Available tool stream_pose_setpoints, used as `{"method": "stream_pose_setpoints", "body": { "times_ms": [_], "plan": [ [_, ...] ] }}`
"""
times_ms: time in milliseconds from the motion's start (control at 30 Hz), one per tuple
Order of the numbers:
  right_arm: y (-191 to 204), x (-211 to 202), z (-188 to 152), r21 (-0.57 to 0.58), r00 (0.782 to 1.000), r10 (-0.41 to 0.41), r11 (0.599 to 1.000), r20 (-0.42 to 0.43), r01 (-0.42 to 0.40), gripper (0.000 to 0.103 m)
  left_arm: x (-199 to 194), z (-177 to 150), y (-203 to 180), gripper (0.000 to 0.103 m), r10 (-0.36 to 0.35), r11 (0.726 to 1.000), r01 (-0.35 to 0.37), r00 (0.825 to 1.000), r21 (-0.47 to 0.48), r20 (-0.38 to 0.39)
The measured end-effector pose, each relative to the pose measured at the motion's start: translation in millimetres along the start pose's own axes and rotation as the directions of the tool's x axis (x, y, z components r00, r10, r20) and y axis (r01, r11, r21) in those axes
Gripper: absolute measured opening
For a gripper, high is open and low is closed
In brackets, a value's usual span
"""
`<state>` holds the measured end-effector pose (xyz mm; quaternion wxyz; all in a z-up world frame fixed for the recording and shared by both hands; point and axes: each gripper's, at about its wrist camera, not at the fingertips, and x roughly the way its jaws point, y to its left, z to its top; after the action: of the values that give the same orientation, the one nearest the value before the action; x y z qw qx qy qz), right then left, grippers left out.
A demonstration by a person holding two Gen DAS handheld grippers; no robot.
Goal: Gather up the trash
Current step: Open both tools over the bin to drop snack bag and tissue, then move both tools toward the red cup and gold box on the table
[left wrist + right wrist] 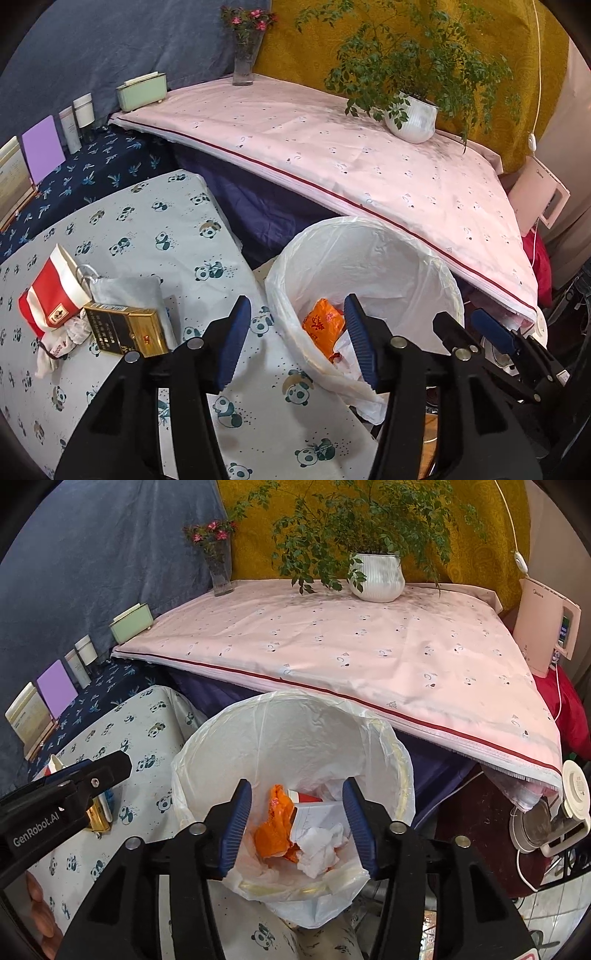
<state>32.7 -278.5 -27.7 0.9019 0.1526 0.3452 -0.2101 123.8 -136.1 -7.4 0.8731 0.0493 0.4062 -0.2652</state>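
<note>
We hold both hand-held grippers spread and empty, the right hand-held gripper (297, 825) over the bin (207, 738); next the left hand-held gripper (293, 341) should pinch the gold box (125, 328) on the tabletop (147, 229).

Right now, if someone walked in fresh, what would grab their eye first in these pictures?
Probably the white-lined trash bin in the middle, with an orange wrapper and crumpled tissue inside, and the right gripper open above it. Left of it, on the panda-print cloth, a gold cigarette box and a red-and-white packet wait.
</note>
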Motion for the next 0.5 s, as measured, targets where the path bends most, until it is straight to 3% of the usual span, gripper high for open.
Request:
{"method": "stream_pose_setpoints", "body": {
  "times_ms": [200, 267, 500],
  "plan": [
    [14.4, -5.6, -2.4, -0.028, 1.000, 0.005, 1.000, 0.006, -0.005, 0.062, -7.6, -6.0, 17.1, 0.051, 0.027, 0.999, -0.027, 1.000, -0.028, 0.005],
    [20.9, -7.8, -3.2, -0.037, 1.000, 0.007, 0.999, 0.012, -0.006, 0.065, -10.8, -8.6, 25.1, 0.059, 0.038, 0.998, -0.038, 0.999, -0.046, 0.008],
    [48.6, -11.7, -7.3, -0.081, 0.999, 0.039, 0.996, 0.007, -0.038, 0.066, -23.0, -20.1, 62.5, 0.065, 0.101, 0.990, -0.099, 0.995, -0.099, 0.016]
  ]
}}
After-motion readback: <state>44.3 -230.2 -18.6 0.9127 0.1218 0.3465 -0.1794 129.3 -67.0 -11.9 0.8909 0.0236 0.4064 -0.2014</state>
